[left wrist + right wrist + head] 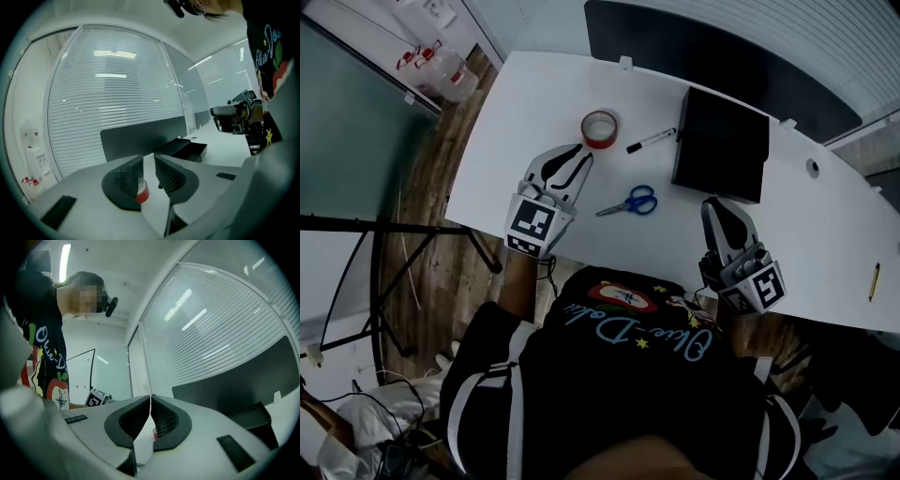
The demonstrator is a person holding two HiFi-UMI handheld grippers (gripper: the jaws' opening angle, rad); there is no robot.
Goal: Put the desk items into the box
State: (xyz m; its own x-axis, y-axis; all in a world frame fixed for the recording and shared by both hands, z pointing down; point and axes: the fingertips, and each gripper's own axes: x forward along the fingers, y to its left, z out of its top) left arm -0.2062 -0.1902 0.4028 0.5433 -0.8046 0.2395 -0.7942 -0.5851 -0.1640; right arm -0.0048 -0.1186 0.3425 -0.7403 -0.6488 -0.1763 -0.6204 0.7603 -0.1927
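Note:
A red tape roll (599, 128), a black marker (651, 141) and blue-handled scissors (630, 202) lie on the white desk (516, 122). The black box (720, 142) stands to their right, toward the back. My left gripper (579, 153) points at the tape roll from just short of it, its jaws a little apart and empty. In the left gripper view the tape roll (143, 192) shows beyond the left gripper (149, 157), and the box (183, 149) lies farther off. My right gripper (718, 204) hovers near the box's front corner, shut and empty. In its own view the right gripper (150, 397) has its tips touching.
A yellow pencil (874, 281) lies near the desk's right end. A dark divider panel (703, 47) runs behind the desk. Bottles (441, 67) stand on the floor at top left, and a black metal frame (394, 234) stands left of the desk.

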